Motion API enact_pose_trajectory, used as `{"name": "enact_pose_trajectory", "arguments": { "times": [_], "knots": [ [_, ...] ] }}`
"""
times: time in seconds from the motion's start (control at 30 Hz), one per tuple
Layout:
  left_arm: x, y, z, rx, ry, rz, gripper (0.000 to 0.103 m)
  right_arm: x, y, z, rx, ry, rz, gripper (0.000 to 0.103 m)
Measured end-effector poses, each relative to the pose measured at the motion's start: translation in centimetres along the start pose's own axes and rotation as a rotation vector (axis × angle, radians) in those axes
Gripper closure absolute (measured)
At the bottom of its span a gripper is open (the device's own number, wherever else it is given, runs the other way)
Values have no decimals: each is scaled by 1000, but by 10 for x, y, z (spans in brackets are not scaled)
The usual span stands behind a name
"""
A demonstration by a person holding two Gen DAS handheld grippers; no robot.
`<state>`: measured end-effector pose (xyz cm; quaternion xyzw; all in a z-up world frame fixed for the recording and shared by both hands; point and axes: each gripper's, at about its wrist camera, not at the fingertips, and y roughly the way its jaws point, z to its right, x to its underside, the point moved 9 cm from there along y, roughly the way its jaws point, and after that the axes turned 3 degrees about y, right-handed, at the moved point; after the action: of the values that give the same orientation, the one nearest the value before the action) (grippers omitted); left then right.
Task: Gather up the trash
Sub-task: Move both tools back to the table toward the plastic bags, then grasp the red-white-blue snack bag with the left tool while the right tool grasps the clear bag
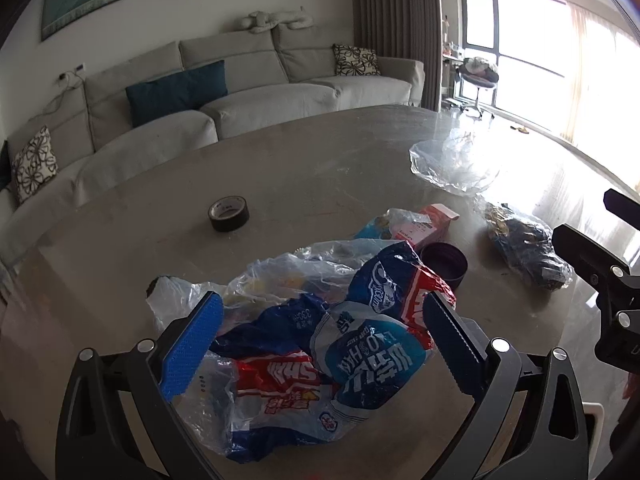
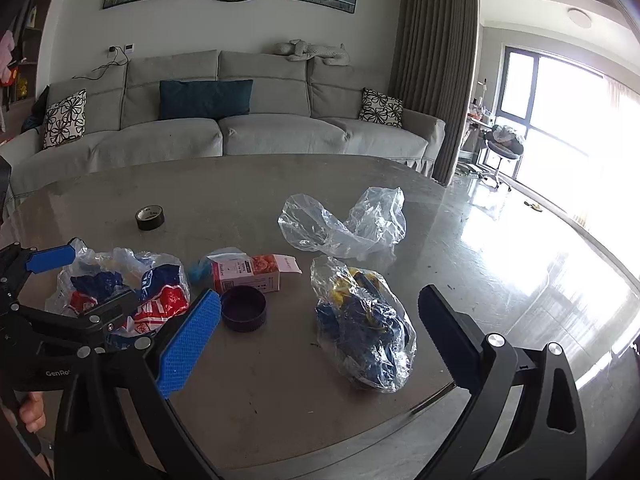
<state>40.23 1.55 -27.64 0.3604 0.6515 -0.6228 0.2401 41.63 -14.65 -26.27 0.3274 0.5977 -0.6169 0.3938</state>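
trash bag: clear plastic bag stuffed with blue, red and white snack wrappers, lying on the desk right in front of the left gripper; long axis runs roughly near-left to far-right in the left wrist view, crumpled, print upside down
left gripper: left gripper jaws spread wide, one either side of the wrapper bag; the dark pad appears to brush the red wrapper edge, contact not certain; nothing pinched
right gripper: right gripper jaws spread wide, hovering around a second clear bag with blue and yellow contents; no clear touch
second bag: lumpy, long axis pointing away from the camera, near the desk's front edge
empty bag: crumpled clear plastic bag further back, apart from the others
carton: small red and white carton lying on its side, between the wrapper bag and the second bag
lid: dark round lid just in front of the carton
tape: dark tape roll flat on the desk, well apart, far left
background: grey sofa behind the desk
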Motion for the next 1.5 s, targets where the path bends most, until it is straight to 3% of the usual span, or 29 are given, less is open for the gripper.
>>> {"name": "enact_pose_trajectory", "arguments": {
  "times": [0.23,0.3,0.33,0.37,0.47,0.73,0.87,1.03,1.07,1.33,1.37,1.4,1.43,1.47,1.5],
  "knots": [
    [14,31,-3,22,-45,-89,6,4,18,-2,-19,4,-14,5],
    [17,36,2,19,-28,-97,25,5,20,-1,-24,6,-16,5],
    [19,37,3,6,-15,-105,55,6,21,1,-23,4,-17,5],
    [20,38,8,38,-9,-113,92,6,22,2,-19,4,-14,5],
    [19,26,8,36,-22,-84,94,10,25,7,-17,17,-20,5],
    [-16,-48,13,-4,78,126,96,16,36,24,14,47,-32,5],
    [-23,-64,14,41,62,159,95,23,55,29,27,47,-60,5],
    [-28,-67,15,32,68,179,97,35,78,34,42,43,-107,5],
    [-29,-67,14,36,63,174,103,37,82,34,46,42,-116,5],
    [-30,-66,13,36,50,171,103,54,104,40,50,45,-188,5],
    [-30,-66,12,33,50,171,103,54,103,40,49,48,-180,8],
    [-30,-67,12,39,48,172,103,55,102,41,48,58,-172,36],
    [-29,-67,12,41,46,172,103,56,102,41,29,78,-176,54],
    [-30,-68,12,40,47,173,103,56,101,42,25,98,-185,70],
    [-30,-68,12,42,48,174,103,55,101,44,27,104,-189,76]
  ]
}}
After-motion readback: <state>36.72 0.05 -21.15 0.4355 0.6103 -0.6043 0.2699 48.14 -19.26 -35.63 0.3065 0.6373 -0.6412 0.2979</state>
